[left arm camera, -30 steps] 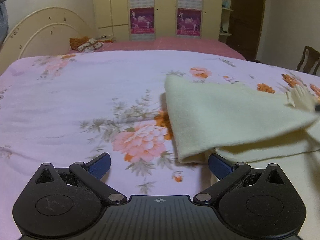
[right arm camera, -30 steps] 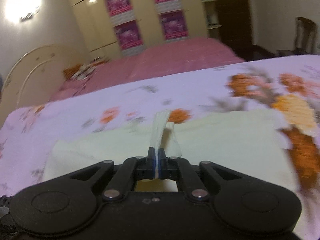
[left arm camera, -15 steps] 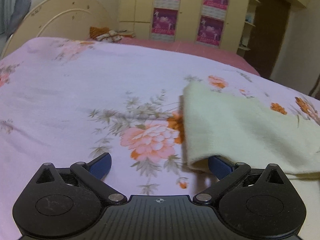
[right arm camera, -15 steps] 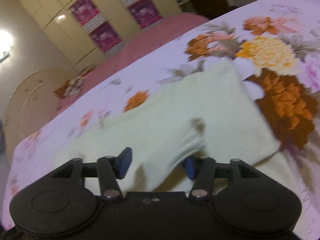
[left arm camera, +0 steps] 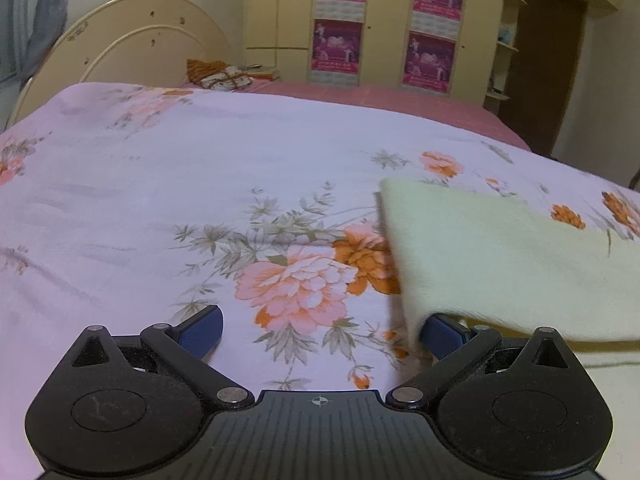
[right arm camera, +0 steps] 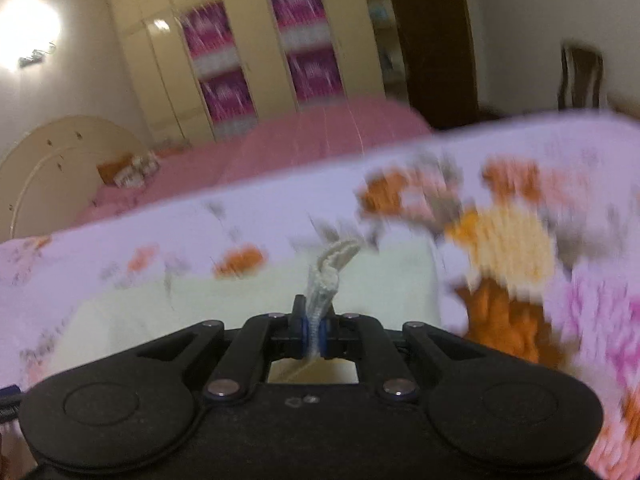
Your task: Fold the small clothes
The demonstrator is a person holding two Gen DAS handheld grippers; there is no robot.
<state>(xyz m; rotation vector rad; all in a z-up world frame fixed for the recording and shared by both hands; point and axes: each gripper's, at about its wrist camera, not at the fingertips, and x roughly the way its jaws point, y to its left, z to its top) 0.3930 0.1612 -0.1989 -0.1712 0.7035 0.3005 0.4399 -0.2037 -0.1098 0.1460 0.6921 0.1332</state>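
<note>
A cream knitted garment [left arm camera: 500, 256] lies folded on the floral bedsheet [left arm camera: 160, 184], on the right in the left wrist view. My left gripper [left arm camera: 320, 332] is open just above the sheet. Its right finger [left arm camera: 440, 334] is tucked under the garment's near left corner, and its left finger [left arm camera: 202, 330] is over bare sheet. In the blurred right wrist view the garment [right arm camera: 240, 300] spreads ahead and to the left. My right gripper [right arm camera: 315, 332] has its jaws closing tight on the garment's ribbed grey-white edge [right arm camera: 332, 268], which sticks up between the pads.
A second bed with a pink cover [left arm camera: 380, 96] lies behind, with folded items [left arm camera: 224, 76] on it. A cream headboard [left arm camera: 132, 52] is at the far left. A wardrobe with purple posters [left arm camera: 340, 48], a dark door [left arm camera: 552, 60] and a chair [right arm camera: 580, 76] line the back.
The right gripper opened over the garment, then shut again on its ribbed edge. The left gripper stayed open in place and rolled slightly, and the garment's corner now covers its right finger.
</note>
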